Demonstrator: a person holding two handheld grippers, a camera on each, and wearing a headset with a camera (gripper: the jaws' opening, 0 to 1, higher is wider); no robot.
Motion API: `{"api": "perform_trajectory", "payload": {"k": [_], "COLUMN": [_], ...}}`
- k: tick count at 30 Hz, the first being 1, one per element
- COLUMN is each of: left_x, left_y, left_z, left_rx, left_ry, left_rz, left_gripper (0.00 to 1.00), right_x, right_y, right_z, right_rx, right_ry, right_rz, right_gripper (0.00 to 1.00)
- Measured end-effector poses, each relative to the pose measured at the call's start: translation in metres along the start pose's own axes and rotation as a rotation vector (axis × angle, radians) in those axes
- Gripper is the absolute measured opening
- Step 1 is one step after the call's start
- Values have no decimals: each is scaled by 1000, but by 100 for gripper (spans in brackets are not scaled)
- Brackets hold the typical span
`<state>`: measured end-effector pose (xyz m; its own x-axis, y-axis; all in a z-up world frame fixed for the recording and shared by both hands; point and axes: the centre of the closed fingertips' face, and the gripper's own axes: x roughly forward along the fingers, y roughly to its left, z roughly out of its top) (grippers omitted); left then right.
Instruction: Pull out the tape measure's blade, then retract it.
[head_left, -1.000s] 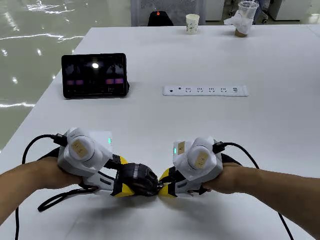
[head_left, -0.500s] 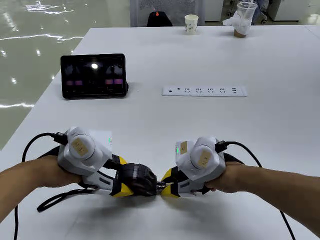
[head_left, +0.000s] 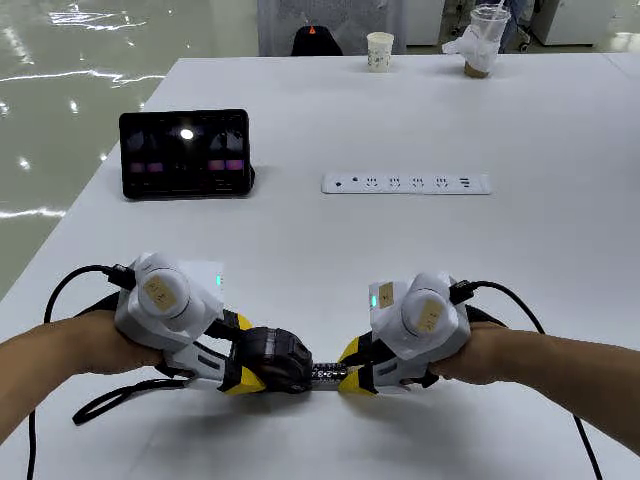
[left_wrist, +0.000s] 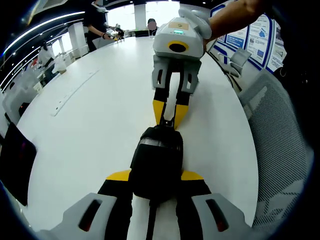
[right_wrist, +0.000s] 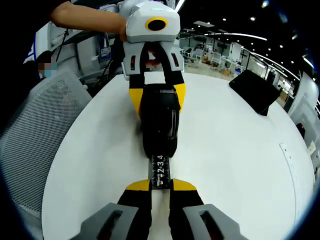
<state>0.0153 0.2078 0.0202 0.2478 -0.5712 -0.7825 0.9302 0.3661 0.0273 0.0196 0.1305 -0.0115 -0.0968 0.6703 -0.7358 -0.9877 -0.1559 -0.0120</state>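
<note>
The right tongs (head_left: 352, 367) had drawn rightward since a second earlier, away from the left tongs (head_left: 243, 352), both low over the white desk (head_left: 400, 120). The left pair were clamped on the black tape measure (head_left: 272, 360). The right pair were pinched on its short, exposed blade (head_left: 328, 373).

Forearms (head_left: 45, 362) angle inward; left gripper (head_left: 247, 353) and right gripper (head_left: 351, 367) face tip to tip, left clamping the tape (head_left: 276, 358), right pinching the blade (head_left: 327, 372).
</note>
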Motion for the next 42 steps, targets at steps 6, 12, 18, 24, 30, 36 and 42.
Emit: {"api": "perform_trajectory", "payload": {"k": [6, 12, 18, 24, 30, 36, 42], "left_x": [0, 1, 2, 3, 4, 4, 4], "left_y": [-1, 2, 3, 4, 4, 3, 3], "left_z": [1, 0, -1, -2, -2, -1, -2], "left_rx": [-2, -7, -8, -8, -7, -7, -6], "left_ry": [1, 2, 3, 4, 5, 6, 8], "left_rz": [1, 1, 2, 1, -1, -3, -4], "left_gripper": [27, 27, 27, 27, 27, 27, 27], "right_x": [-6, -14, -20, -26, -32, -37, -43], "right_y": [0, -1, -1, -1, -1, -1, -1], "right_z": [-7, -14, -20, -27, -33, -39, -45], "right_rx": [3, 9, 15, 23, 30, 37, 46], "right_ry": [4, 2, 6, 10, 15, 19, 21], "right_rz": [-1, -7, -11, -11, -14, -12, -12], "right_gripper": [9, 9, 9, 9, 9, 9, 9]}}
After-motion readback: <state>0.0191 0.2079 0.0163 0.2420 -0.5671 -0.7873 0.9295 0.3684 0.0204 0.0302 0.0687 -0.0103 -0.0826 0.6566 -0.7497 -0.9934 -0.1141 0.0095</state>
